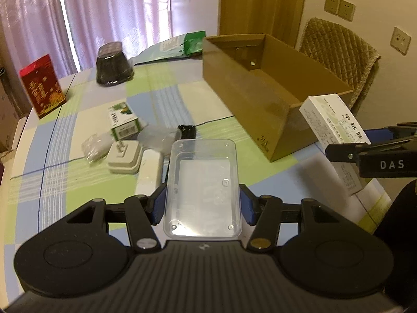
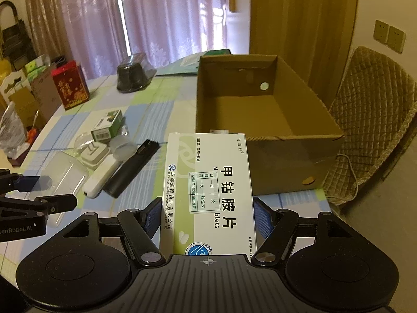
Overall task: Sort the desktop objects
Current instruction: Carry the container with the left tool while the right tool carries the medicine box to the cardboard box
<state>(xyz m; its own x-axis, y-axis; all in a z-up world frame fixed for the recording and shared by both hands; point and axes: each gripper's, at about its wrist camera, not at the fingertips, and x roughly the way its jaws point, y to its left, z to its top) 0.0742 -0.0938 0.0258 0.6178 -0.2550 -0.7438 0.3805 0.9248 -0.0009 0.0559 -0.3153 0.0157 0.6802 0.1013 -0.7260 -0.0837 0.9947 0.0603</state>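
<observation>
My left gripper (image 1: 202, 206) is shut on a clear plastic box (image 1: 203, 185), held above the checked tablecloth. My right gripper (image 2: 207, 216) is shut on a white and green medicine box (image 2: 211, 195), just in front of the open cardboard box (image 2: 263, 109). In the left wrist view the medicine box (image 1: 333, 133) hangs beside the cardboard box (image 1: 260, 88). Left on the table lie a green carton (image 1: 122, 122), a white charger (image 1: 125, 156), a white bar (image 1: 149, 172), a cloudy cup (image 1: 159, 138) and a black bar (image 2: 133, 170).
A red gift box (image 1: 43, 86) and a black lidded bowl (image 1: 113, 65) stand at the table's far left. A green bag (image 1: 174, 45) lies behind the cardboard box. A quilted chair (image 2: 372, 120) is to the right of the table.
</observation>
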